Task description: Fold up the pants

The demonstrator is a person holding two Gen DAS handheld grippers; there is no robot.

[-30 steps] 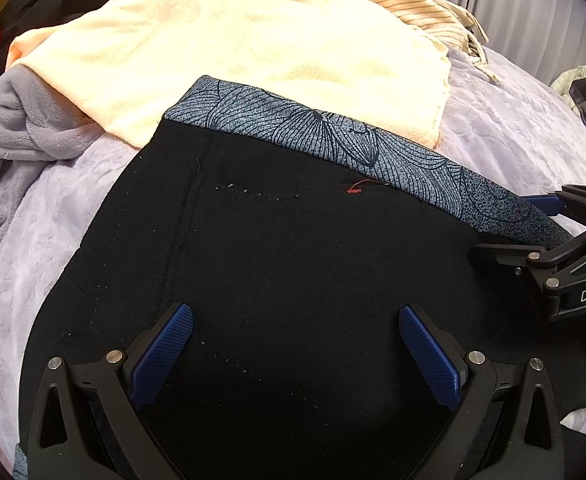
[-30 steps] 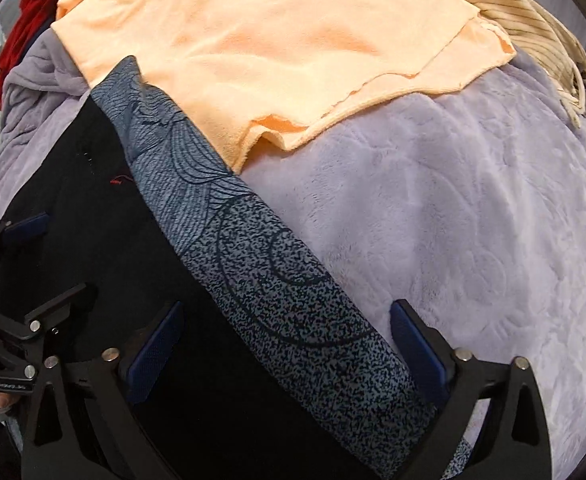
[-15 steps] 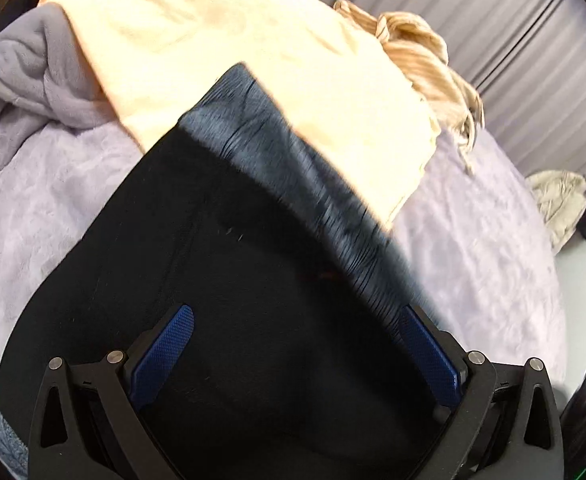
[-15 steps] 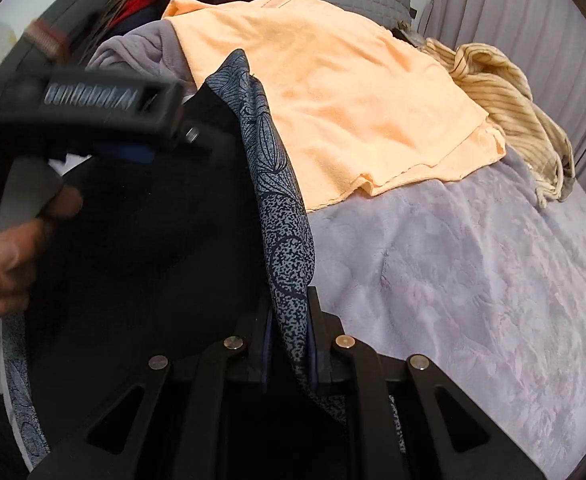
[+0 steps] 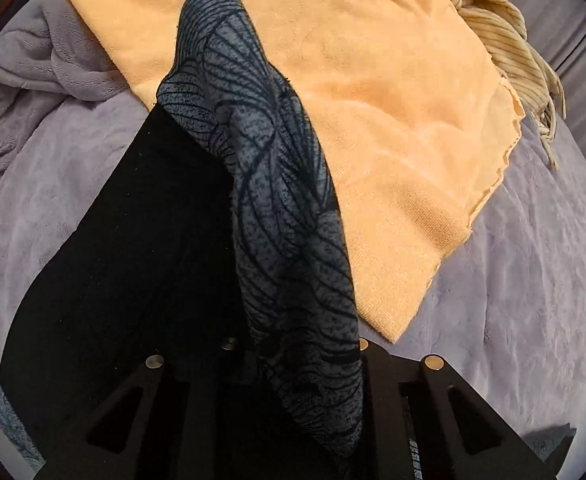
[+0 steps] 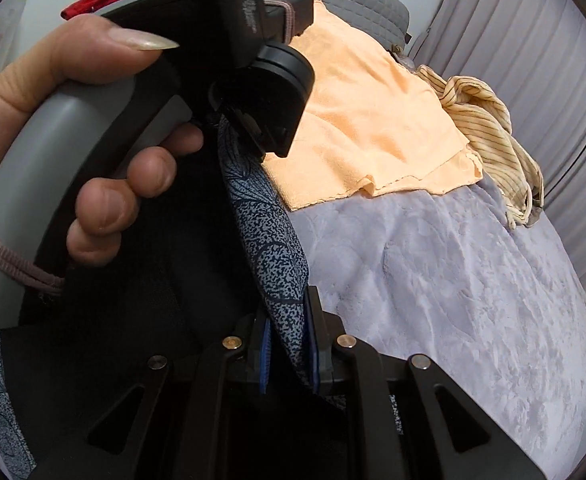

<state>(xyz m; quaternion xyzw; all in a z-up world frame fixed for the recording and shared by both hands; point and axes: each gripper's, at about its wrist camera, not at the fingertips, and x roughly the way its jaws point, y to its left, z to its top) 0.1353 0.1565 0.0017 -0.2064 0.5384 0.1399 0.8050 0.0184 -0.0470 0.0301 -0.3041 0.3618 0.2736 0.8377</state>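
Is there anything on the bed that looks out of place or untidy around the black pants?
Yes. A peach towel lies spread right behind the pants, and their patterned waistband is raised in front of it. A striped cream garment sits crumpled at the bed's far edge. Both grippers, left and right, are shut on the waistband.

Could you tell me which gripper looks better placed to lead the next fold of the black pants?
Neither clearly: both already pinch the patterned waistband. The left gripper grips one part, the right gripper another, so they should probably carry it over together.
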